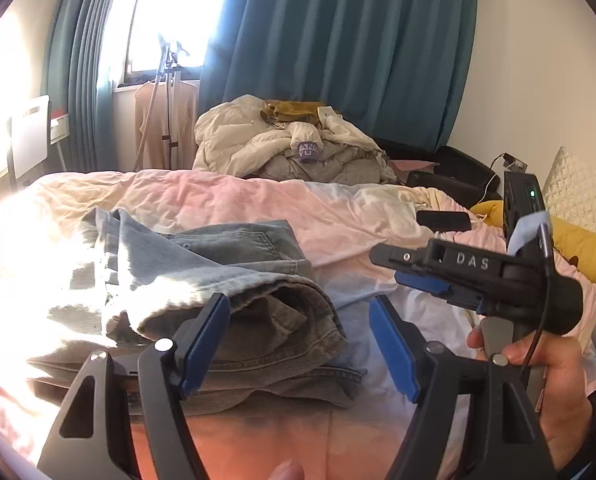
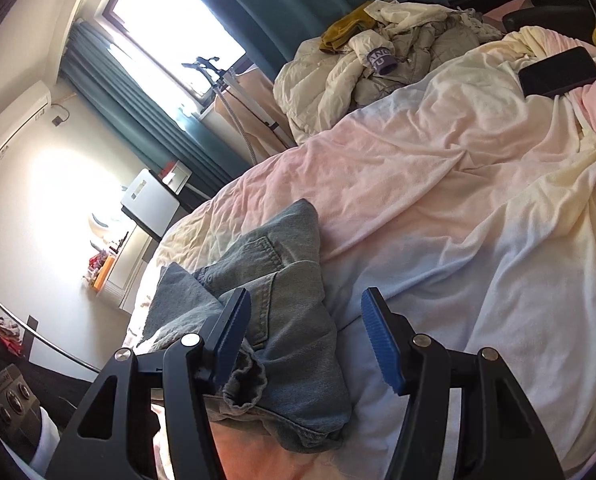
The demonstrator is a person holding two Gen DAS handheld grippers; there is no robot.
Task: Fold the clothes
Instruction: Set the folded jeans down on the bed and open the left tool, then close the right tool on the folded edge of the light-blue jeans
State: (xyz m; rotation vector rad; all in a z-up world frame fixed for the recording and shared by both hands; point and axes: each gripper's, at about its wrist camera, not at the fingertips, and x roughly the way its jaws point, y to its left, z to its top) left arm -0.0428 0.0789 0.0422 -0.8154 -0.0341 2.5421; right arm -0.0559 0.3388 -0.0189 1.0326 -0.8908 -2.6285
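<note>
A pair of light blue-grey jeans point(image 1: 238, 256) lies crumpled and partly folded on the pink and white bed cover point(image 1: 234, 196). Sun glare washes out its left part. My left gripper point(image 1: 298, 304) hovers just above the jeans' near edge, open wide, with nothing between its blue pads. In the right wrist view the same jeans point(image 2: 282, 280) lie below my right gripper point(image 2: 306, 296), which stands open; its left finger overlaps the cloth without pinching it. A hand holds the right gripper point(image 1: 382, 270) to the right of the jeans in the left wrist view.
A heap of cream jackets and other clothes point(image 1: 298, 140) sits at the far side of the bed. A black phone point(image 2: 558, 70) lies on the cover to the right. A yellow pillow point(image 1: 586, 252) and a black box point(image 1: 524, 200) with a green light stand at the right edge.
</note>
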